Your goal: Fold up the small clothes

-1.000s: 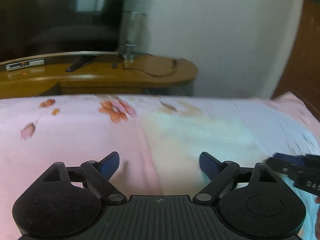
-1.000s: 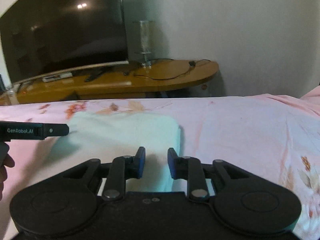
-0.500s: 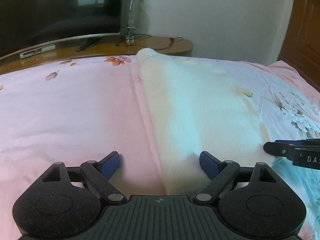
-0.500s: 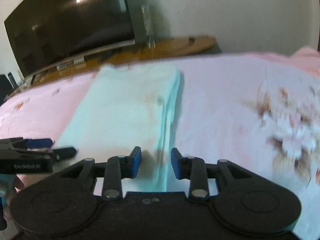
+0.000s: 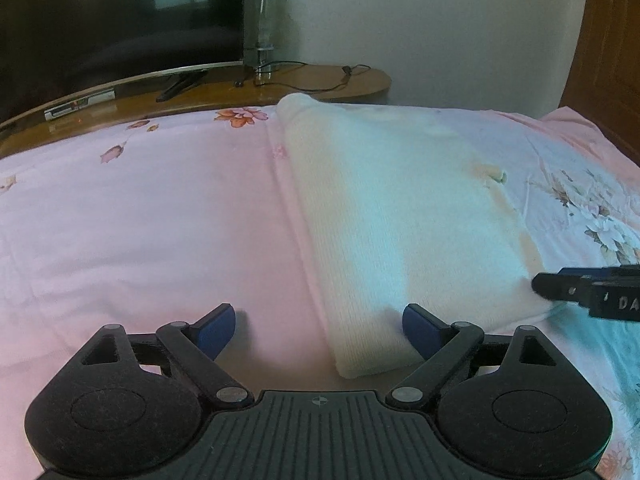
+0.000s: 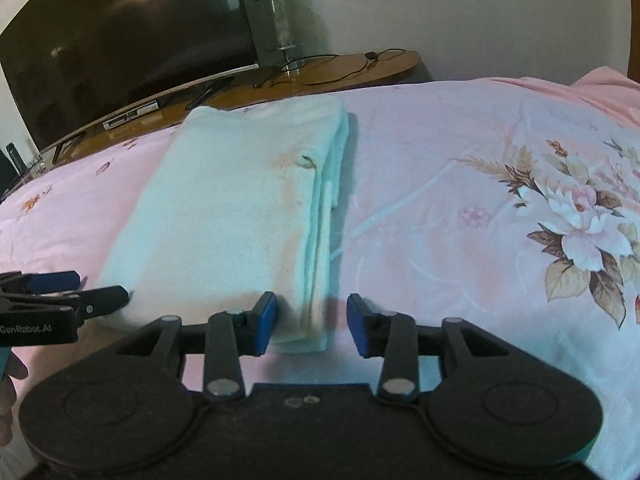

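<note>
A: Across the middle of both views you have the bed (image 5: 140, 220) under its pink floral sheet, and it carries the pale folded cloth (image 5: 384, 216), which runs lengthwise from the near edge up toward the wooden counter (image 5: 304, 84) at the top of the frame.

B: Why there?

A: You've laid it flat as a long strip, stacked edges on the right side of the right wrist view, so its near end sits within reach of both tools. That looks like a setup for folding the near end away from you.

B: And the grippers?

A: Your left gripper (image 5: 318, 326) has its jaws spread wide, released, straddling the cloth's near left corner. Your right gripper (image 6: 312, 320) is also released, jaws apart around the near right corner, gripping nothing yet.

B: What changed?

A: A second ago your right jaws were nearly closed and both cameras looked higher, toward the television (image 6: 120, 40). Now both have dropped to the cloth's near edge, and the right jaws have opened.
</note>
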